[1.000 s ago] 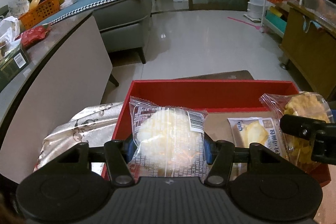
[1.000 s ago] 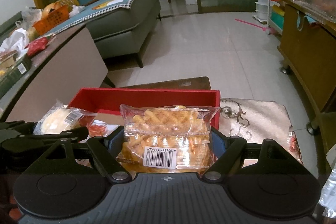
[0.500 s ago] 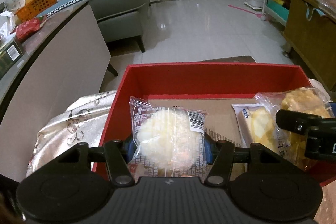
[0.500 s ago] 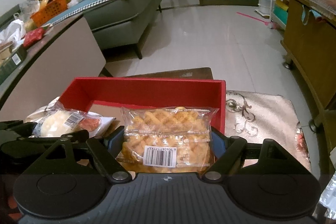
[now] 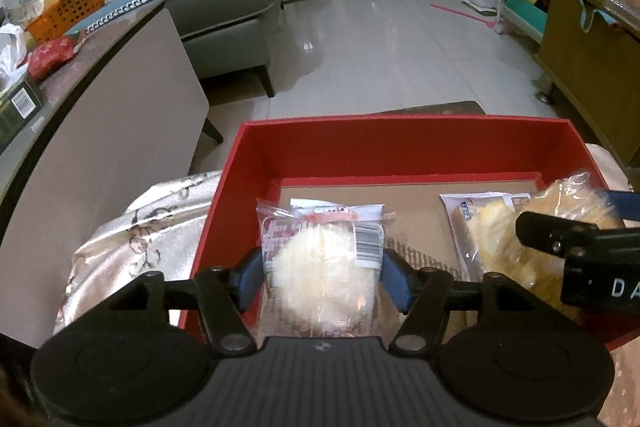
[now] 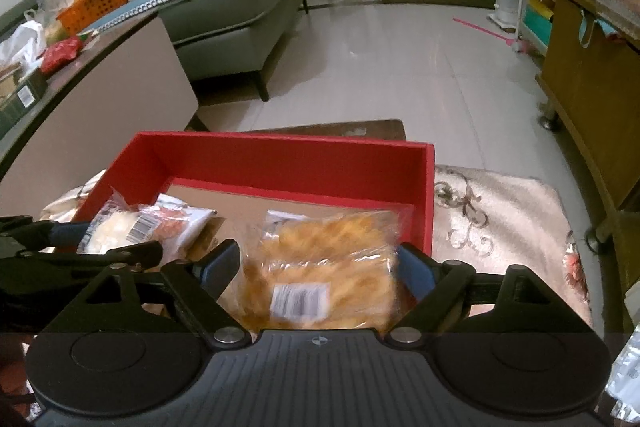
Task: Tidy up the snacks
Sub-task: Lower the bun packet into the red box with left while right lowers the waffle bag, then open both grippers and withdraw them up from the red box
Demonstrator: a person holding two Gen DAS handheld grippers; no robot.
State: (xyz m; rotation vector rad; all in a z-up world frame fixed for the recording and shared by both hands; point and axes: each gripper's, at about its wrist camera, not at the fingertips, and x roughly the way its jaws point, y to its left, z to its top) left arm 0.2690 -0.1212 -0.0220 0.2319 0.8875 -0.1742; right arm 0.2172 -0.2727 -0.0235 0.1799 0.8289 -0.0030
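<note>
A red box (image 5: 400, 135) with a cardboard floor stands on a patterned cloth; it also shows in the right wrist view (image 6: 280, 157). My left gripper (image 5: 322, 273) is shut on a clear-wrapped pale round cake (image 5: 320, 275), held low inside the box at its left. My right gripper (image 6: 318, 269) has its jaws spread wider than the waffle packet (image 6: 324, 267), which looks blurred and loose between them inside the box at the right. A yellow snack packet (image 5: 480, 223) lies on the box floor between the two.
A beige cloth (image 6: 492, 211) covers the low table around the box. A curved counter (image 5: 100, 131) with an orange basket (image 5: 66, 7) and packets runs along the left. A grey sofa (image 5: 232, 3) stands behind, a wooden cabinet (image 5: 588, 67) on the right.
Both grippers have moved forward and down into the red box. The right gripper's jaws have widened and the waffle packet has dropped loose. The left still grips the cake.
</note>
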